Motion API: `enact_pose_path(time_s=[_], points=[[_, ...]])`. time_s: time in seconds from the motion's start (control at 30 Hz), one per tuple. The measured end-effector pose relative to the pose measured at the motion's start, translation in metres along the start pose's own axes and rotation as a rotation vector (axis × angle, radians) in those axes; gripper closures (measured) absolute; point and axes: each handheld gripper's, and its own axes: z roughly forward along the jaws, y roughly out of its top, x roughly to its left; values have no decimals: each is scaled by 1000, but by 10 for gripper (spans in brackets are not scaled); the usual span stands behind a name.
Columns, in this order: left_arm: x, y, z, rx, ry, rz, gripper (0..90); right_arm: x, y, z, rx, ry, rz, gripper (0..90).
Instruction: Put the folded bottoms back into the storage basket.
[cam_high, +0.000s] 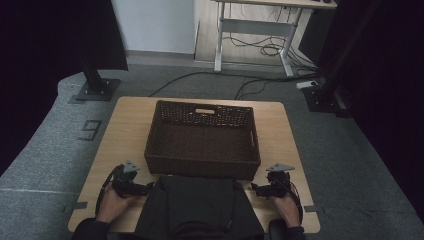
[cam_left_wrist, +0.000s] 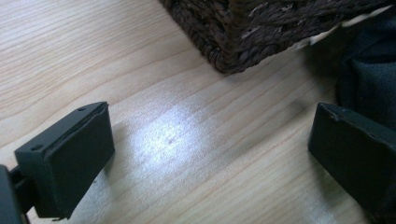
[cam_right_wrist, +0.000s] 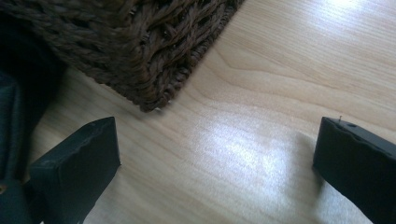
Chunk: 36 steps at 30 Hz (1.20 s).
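Both grippers rest low over a light wooden table (cam_high: 129, 125), one at each near corner of a dark woven basket (cam_high: 202, 140). Left gripper (cam_high: 145, 189) has its jaws wide apart, holding nothing, bare wood between them; a basket corner lies just ahead in its own view, and a dark folded cloth (cam_high: 197, 207) sits beside the far jaw. Right gripper (cam_high: 256, 189) is likewise spread wide and empty, near the basket's other corner. The cloth lies between the two grippers, touching the basket's near wall; its near edge is cut off by the frame. The basket's interior looks dim and hard to read
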Motion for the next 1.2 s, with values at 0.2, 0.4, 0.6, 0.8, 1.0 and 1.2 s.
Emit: enact_pose_path(time_s=[0.2, 0.4, 0.6, 0.8, 1.0, 1.2], points=[[0, 0, -4, 9, -16, -2, 0, 2, -1, -5, -7, 4, 14, 4], [-4, 2, -17, -23, 23, 20, 32, 10, -1, -15, -27, -4, 15, 16], [-9, 1, -31, -70, 4, 32, 34, 18, -2, -25, -49, -1, 6, 16], [-24, 8, -40, -103, -22, 42, 29, 30, -1, -29, -41, 28, -14, 31], [-49, 20, -45, -121, -61, 67, 29, 48, 5, -32, -34, 62, -21, 59], [-76, 31, -43, -113, -121, 106, 7, 71, 12, -31, -21, 125, -41, 52]])
